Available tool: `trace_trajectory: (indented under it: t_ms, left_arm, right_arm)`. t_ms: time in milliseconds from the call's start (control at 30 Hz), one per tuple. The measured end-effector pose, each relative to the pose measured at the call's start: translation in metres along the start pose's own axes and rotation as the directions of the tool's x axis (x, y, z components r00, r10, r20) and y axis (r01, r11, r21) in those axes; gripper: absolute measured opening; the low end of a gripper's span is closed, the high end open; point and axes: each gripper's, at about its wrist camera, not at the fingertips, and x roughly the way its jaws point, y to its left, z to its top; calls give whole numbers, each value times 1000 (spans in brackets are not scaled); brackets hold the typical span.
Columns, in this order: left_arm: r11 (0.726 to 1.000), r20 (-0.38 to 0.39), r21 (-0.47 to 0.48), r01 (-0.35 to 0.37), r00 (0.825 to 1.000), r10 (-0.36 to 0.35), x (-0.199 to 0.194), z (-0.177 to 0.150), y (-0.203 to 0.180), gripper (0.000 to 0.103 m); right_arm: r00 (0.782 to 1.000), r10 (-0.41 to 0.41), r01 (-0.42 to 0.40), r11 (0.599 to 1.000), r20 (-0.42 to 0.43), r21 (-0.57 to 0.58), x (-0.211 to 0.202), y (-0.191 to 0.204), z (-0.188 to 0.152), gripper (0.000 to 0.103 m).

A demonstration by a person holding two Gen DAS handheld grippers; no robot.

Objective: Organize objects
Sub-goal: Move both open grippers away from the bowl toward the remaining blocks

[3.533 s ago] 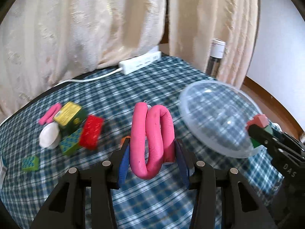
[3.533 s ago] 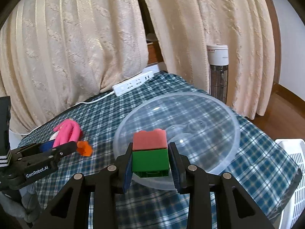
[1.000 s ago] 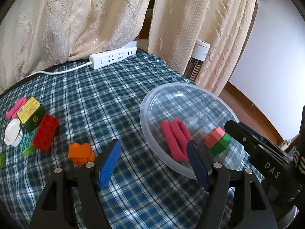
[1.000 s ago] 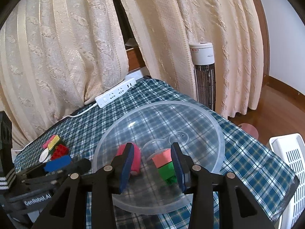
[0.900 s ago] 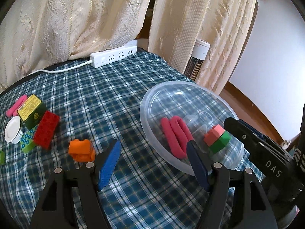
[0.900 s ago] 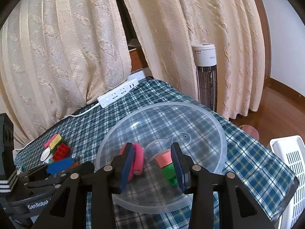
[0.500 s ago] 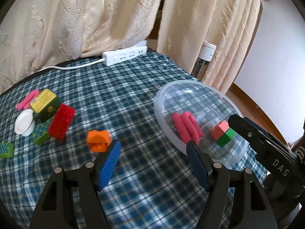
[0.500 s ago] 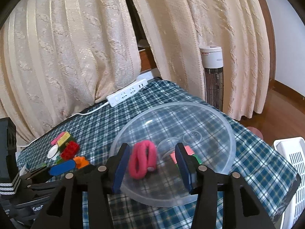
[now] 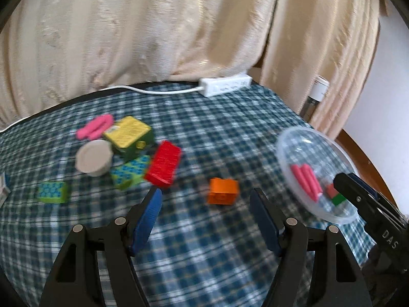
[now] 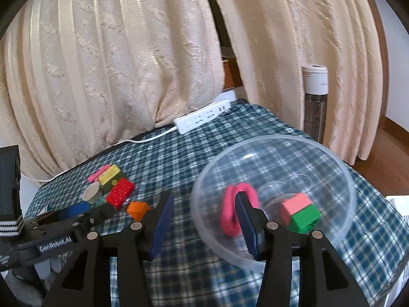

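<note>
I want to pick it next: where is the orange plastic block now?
In the left wrist view, the orange plastic block lies on the checked cloth, between the red plastic brick and the clear plastic bowl.

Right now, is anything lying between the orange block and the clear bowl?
No. In the left wrist view, only bare checked cloth separates orange block from clear bowl.

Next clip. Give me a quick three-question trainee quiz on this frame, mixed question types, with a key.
1. True or false: the orange block lies in the bowl.
2. What is in the bowl? A) a red block and a white cap B) a pink loop and a pink-and-green block C) nothing
3. Fill in: the left gripper is ____ and holds nothing.

Key: 1 false, it lies on the cloth; 2 B; 3 open.
</note>
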Motion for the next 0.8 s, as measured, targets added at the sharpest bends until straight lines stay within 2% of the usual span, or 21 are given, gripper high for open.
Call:
trace_trajectory:
  t_ms: [167, 800]
  left_arm:
    - [999, 19, -12, -47, 999, 47, -8, -1, 21, 73]
    - [988, 8, -79, -132, 991, 133, -19, -9, 81, 73]
  right_arm:
    - [1000, 21, -21, 999, -14, -27, 6, 18, 0, 53]
    - [994, 84, -91, 991, -74, -102, 30, 75, -3, 54]
